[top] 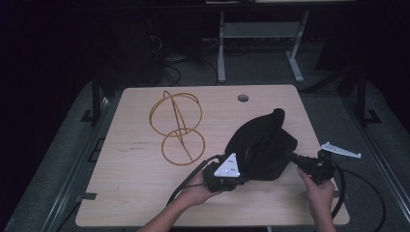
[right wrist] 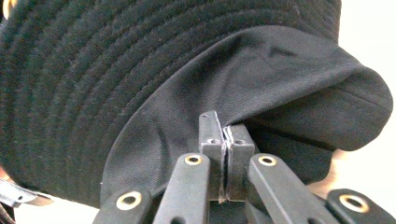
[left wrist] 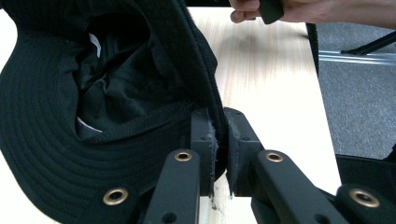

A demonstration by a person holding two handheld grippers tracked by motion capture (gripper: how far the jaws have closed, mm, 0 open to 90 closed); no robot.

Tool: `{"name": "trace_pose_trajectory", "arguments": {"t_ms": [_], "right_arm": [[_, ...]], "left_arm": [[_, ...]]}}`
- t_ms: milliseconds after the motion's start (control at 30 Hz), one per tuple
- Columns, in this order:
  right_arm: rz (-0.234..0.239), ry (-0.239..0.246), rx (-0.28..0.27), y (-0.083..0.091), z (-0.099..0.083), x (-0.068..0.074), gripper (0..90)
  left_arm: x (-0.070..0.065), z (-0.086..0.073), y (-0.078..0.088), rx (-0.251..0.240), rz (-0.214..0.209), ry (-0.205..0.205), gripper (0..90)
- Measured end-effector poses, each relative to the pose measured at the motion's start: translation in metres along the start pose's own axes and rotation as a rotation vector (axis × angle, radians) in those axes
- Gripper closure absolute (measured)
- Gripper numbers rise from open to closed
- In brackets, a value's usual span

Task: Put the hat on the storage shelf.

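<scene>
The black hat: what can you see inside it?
The left gripper view looks into the black hat: dark lining folds and a small white label show. Deeper inside, the crown stays hidden by folds and by the brim, which the left gripper pinches.

Bucket hat (top: 261,147): black, brim with concentric stitched rings. Wire ring frame (top: 177,126): yellow-gold. Table (top: 140,159): light wood grain. Grippers: black.

A black bucket hat (top: 263,145) sits at the right half of the table, crumpled and tipped on its side, part of its brim sticking up toward the far edge. The brim is ringed with rows of stitching; the crown is plain woven cloth. Its opening shows a dark lining and what may be a small white label inside.
</scene>
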State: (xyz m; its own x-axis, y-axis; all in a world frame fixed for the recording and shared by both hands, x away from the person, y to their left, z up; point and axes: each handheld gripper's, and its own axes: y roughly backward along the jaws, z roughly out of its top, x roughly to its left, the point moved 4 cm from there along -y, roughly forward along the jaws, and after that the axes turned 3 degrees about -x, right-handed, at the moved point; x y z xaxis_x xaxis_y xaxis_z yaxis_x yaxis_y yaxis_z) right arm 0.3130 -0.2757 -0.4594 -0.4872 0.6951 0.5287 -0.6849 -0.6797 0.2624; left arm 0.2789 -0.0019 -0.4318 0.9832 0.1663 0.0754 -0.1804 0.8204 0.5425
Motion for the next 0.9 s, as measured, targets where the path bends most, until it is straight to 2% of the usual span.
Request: {"name": "trace_pose_trajectory", "arguments": {"t_ms": [667, 900], "right_arm": [[0.021, 0.013, -0.040, 0.007, 0.020, 0.010, 88.6], [0.030, 0.027, -0.057, 0.009, 0.029, 0.014, 88.6]], "left_arm": [[-0.002, -0.004, 0.012, 0.000, 0.004, 0.003, 75.6], [-0.002, -0.008, 0.016, 0.000, 0.005, 0.016, 73.5]]}}
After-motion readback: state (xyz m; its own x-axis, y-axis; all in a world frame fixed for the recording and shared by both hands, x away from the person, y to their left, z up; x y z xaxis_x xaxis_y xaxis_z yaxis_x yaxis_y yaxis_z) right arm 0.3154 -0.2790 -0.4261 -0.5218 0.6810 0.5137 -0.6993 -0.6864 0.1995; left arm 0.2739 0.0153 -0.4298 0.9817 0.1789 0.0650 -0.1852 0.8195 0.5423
